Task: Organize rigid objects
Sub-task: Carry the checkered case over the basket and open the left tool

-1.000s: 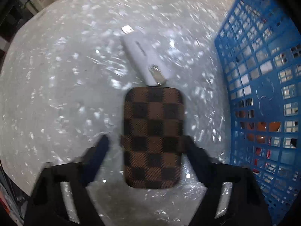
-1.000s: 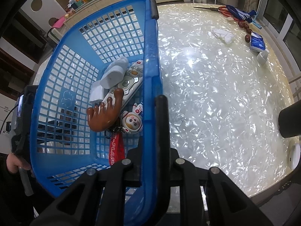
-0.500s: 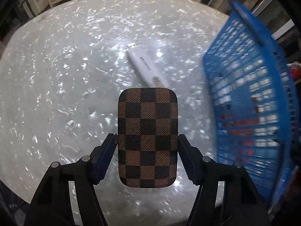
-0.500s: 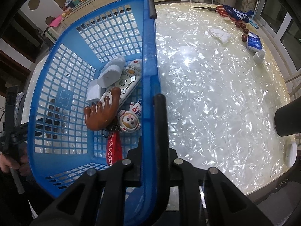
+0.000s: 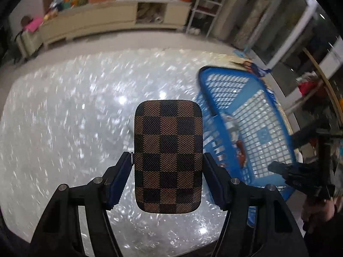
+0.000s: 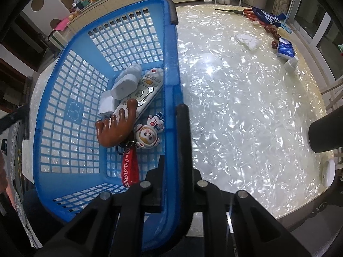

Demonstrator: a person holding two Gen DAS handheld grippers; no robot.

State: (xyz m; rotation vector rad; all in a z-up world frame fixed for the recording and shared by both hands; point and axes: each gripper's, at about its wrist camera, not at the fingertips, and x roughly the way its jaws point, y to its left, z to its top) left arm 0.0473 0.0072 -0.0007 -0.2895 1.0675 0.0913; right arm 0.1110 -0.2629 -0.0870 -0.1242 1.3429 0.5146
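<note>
A: What has the left gripper (image 5: 168, 171) got?

B: A brown checkered case (image 5: 168, 156) with rounded corners. The blue pads (image 5: 120, 180) press on its two long sides at the lower half, and it hangs in the air above the pearly white table (image 5: 64, 117), upright in the left wrist view.

A: And the basket?

B: The blue plastic basket (image 5: 253, 132) sits on the table to the right of the case, apart from it. The table surface is blurred there.

A: The right gripper (image 6: 171, 154)?

B: Its jaws are pinched together on the basket's right wall (image 6: 171, 98), one finger inside and one outside.

A: What lies in the basket?

B: A grey remote control (image 6: 141, 92), a white rounded device (image 6: 126, 81) on top of its left side, a brown antler-shaped piece (image 6: 115, 128) over the remote's near end, and an astronaut keychain (image 6: 148, 135) with a red strap (image 6: 128, 167) beside the gripped wall.

A: Anything else on the table?

B: Far right: red-handled scissors (image 6: 242, 11), a crumpled tissue (image 6: 246, 40) and a blue tissue pack (image 6: 285, 48).
</note>
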